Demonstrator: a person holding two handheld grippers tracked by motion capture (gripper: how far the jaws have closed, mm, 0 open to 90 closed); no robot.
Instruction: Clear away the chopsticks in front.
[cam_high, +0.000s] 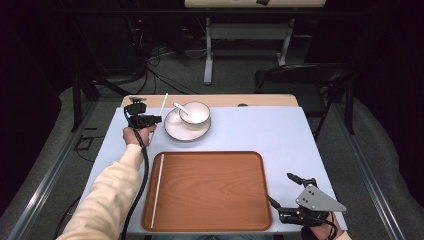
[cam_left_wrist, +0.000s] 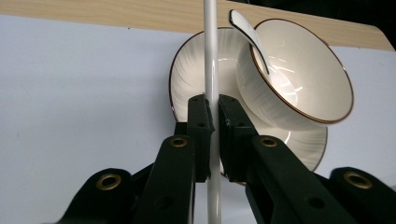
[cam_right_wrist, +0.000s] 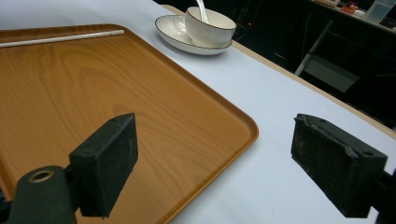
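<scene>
left gripper (cam_left_wrist: 212, 116) clamped on chopstick (cam_left_wrist: 211, 56), right gripper (cam_right_wrist: 233, 163) jaws apart; imo keep it level, lay beside other chopstick (cam_high: 157, 190) at tray's (cam_high: 210, 225) 9 o'clock.

We see a table (cam_high: 280, 130) under a pale blue-white cover with bare wood along its far edge, bearing a wooden tray (cam_high: 210, 187) near us and a white plate (cam_high: 176, 131) farther back at left.
</scene>
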